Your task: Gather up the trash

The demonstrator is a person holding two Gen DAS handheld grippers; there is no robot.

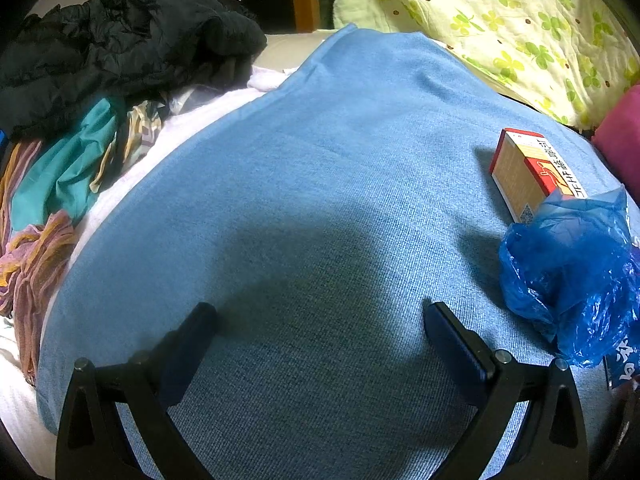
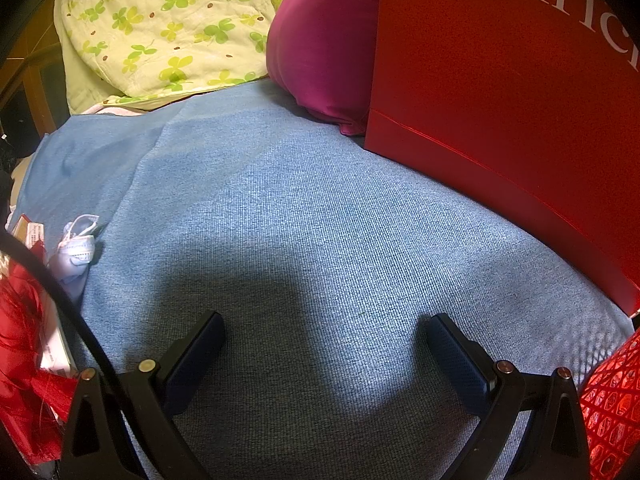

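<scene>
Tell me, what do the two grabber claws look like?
Both look alike. The left gripper and the right gripper each have black frames with triangle cut-outs, small round silver bolts, and dark blue bumpy fingers. A thin black cable curves past the right one. No sleeves or writing show.

A blue blanket point(image 1: 320, 200) covers the bed, with a heap of dark clothing point(image 1: 128, 40) and a teal garment point(image 1: 68, 172) piled along its left edge. A clover-printed quilt point(image 2: 168, 28) lies at its far side, touching a magenta cushion point(image 2: 324, 48), which sits against a red paper bag point(image 2: 500, 100).
</scene>
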